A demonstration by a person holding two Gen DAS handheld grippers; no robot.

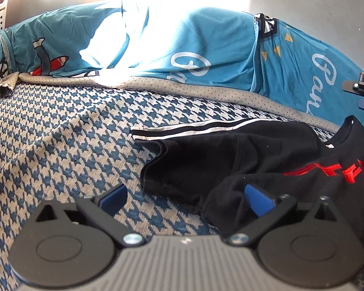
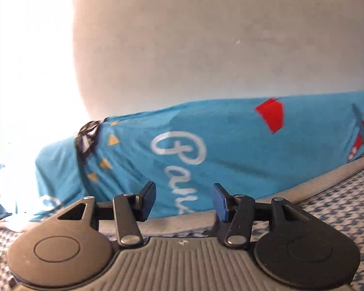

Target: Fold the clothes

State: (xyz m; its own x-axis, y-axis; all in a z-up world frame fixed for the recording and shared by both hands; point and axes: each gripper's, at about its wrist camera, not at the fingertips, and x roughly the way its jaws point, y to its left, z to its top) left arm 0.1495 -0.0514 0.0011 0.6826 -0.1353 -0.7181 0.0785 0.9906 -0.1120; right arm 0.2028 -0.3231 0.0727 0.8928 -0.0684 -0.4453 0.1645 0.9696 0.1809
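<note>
The crumpled black cloth shirt with red letters (image 1: 267, 167) lies just right of the wide-open left claw (image 1: 184, 196) (right claw (image 2: 184, 200) open too, aimed away).

Left gripper (image 1: 185, 200) held low, jaws spread wide, blue pads (image 1: 257, 200) facing inward across a broad gap, right gripper (image 2: 184, 202) held level, jaws parted to a narrower gap, nothing between its pads (image 2: 219, 202), both pointing forward

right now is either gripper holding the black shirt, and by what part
Nothing is held. The left gripper is open beside the black shirt; the right gripper is open and empty.
</note>
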